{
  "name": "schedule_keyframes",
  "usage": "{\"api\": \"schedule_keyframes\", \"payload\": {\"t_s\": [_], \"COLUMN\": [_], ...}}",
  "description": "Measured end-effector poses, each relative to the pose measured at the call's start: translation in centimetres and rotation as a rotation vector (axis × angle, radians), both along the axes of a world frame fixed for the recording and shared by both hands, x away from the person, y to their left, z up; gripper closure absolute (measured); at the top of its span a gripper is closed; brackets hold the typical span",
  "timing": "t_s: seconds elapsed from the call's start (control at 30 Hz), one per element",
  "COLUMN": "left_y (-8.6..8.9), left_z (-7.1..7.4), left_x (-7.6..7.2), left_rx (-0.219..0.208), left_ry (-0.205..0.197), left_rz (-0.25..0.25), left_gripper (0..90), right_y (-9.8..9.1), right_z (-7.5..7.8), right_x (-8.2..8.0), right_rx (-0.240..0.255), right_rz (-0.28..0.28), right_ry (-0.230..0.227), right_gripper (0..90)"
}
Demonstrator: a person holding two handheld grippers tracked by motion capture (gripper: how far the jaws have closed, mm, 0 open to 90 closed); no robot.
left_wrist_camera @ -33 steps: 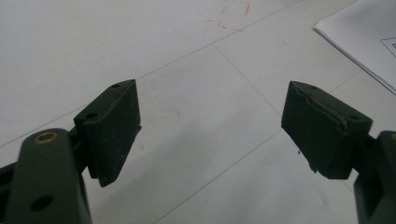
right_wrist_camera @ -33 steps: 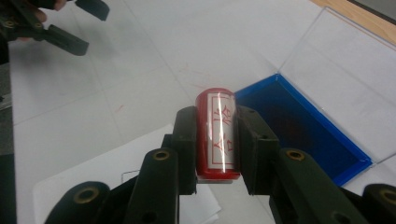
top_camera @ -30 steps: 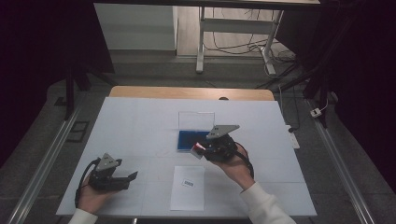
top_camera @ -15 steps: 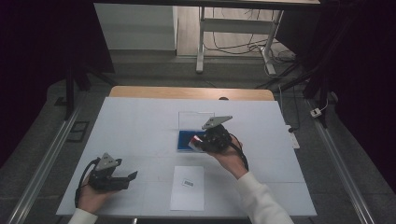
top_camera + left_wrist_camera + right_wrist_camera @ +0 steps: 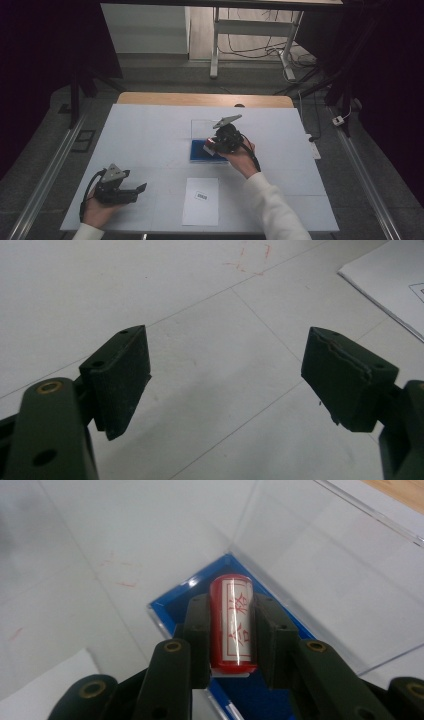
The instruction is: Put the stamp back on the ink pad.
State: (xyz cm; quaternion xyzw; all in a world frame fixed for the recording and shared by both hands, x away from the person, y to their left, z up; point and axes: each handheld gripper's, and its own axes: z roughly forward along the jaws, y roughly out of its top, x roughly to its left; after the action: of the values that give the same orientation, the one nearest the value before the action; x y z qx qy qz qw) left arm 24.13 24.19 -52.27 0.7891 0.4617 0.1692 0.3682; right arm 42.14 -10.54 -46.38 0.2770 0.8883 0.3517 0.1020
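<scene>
My right gripper (image 5: 214,145) is shut on a red cylindrical stamp (image 5: 233,624) that carries a white label with red characters. It holds the stamp (image 5: 209,146) just over a blue ink pad (image 5: 199,152) set in a clear case, near the middle of the table. In the right gripper view the blue ink pad (image 5: 172,601) lies directly beneath the stamp, its clear lid (image 5: 325,555) open behind it. My left gripper (image 5: 141,188) rests low over the front left of the table. Its jaws stand wide apart in the left gripper view (image 5: 225,377), with bare table between them.
A white paper sheet (image 5: 201,201) with a small printed mark lies at the table's front middle; its corner (image 5: 395,280) lies to the right of my left gripper. The clear lid (image 5: 202,129) lies behind the pad. Faint red marks (image 5: 252,257) stain the white table cover.
My right gripper has carried the stamp a little farther from the person, over the blue ink pad. The left gripper has stayed where it was.
</scene>
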Motion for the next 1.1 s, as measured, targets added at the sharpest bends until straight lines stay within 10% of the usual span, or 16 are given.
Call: {"api": "schedule_keyframes", "payload": {"t_s": [0.73, 1.1], "left_y": [0.0, 0.0], "left_z": [-0.1, 0.0], "left_x": [0.0, 0.2], "left_rx": [0.004, -0.009], "left_ry": [0.002, 0.002], "left_rz": [-0.001, 0.000], "left_gripper": [20.0, 20.0], "right_y": [0.9, -0.3], "right_z": [-1.8, -0.2], "right_x": [0.7, 0.0], "right_rx": [-0.089, 0.053], "right_rz": [0.006, 0.008], "right_ry": [-0.021, -0.035], "right_gripper": [68.2, 48.8]}}
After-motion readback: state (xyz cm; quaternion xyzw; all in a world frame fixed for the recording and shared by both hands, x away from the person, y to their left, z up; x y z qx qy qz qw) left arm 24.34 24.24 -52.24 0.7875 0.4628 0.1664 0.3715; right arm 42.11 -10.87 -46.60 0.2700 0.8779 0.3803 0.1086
